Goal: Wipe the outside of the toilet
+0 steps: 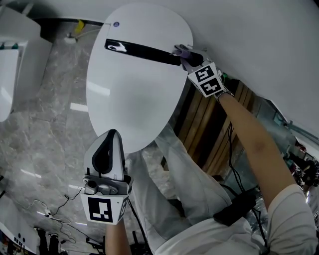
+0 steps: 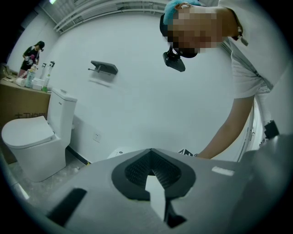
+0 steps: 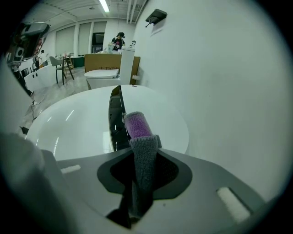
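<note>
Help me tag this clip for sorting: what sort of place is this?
Probably a showroom or test hall for bathroom fittings, not a home bathroom: one toilet by the wall, a second toilet further along beside a cardboard box, and a long ceiling light over an open hall.

The toilet is being viewed steeply from close above by the head camera, and skimmed low along the right claw and its cloth. A second toilet is being caught in both claw views; the left claw view is being tilted up at the wall.
</note>
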